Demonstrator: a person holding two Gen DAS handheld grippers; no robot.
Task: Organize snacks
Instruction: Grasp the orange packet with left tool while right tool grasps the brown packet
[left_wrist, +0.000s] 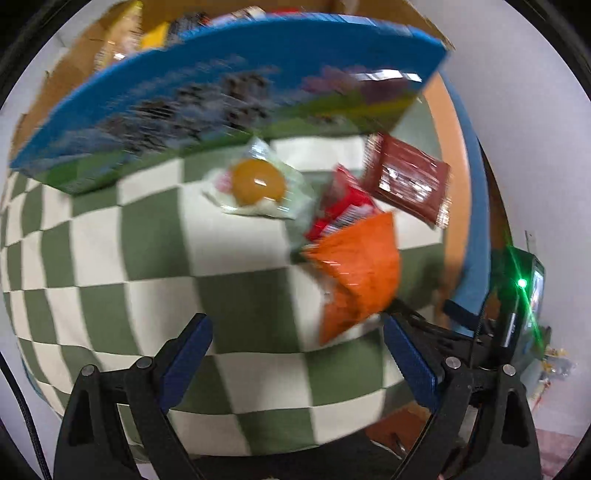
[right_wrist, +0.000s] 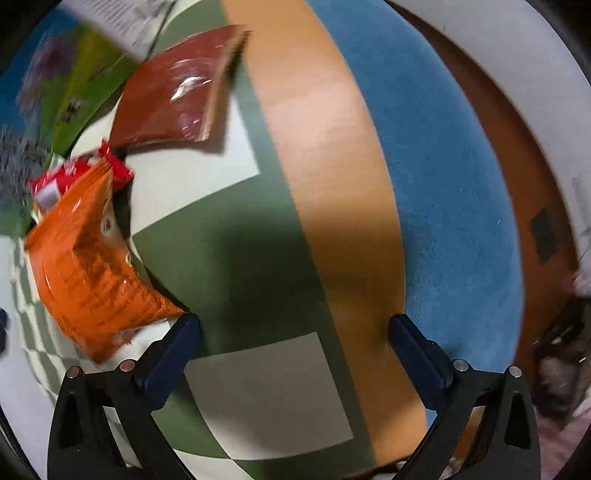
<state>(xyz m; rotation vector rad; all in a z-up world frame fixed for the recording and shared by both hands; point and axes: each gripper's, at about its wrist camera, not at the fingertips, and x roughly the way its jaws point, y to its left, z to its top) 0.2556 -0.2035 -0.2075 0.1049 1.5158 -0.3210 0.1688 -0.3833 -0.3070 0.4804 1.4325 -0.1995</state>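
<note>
Several snacks lie on a green-and-white checked cloth (left_wrist: 155, 236). An orange packet (left_wrist: 358, 273) lies nearest, partly over a red packet (left_wrist: 343, 206). A dark red packet (left_wrist: 406, 181) lies to the right and a clear pouch with a yellow disc (left_wrist: 258, 182) to the left. My left gripper (left_wrist: 297, 354) is open and empty, just short of the orange packet. In the right wrist view my right gripper (right_wrist: 293, 349) is open and empty above the cloth (right_wrist: 229, 258), with the orange packet (right_wrist: 88, 273), red packet (right_wrist: 74, 173) and dark red packet (right_wrist: 177, 88) to its left.
A large blue and green box (left_wrist: 207, 99) lies at the back of the cloth, also shown in the right wrist view (right_wrist: 55, 85). Behind it stands a cardboard box (left_wrist: 66, 81) with more snacks. The table has an orange top (right_wrist: 332, 147) and a blue edge (right_wrist: 443, 184).
</note>
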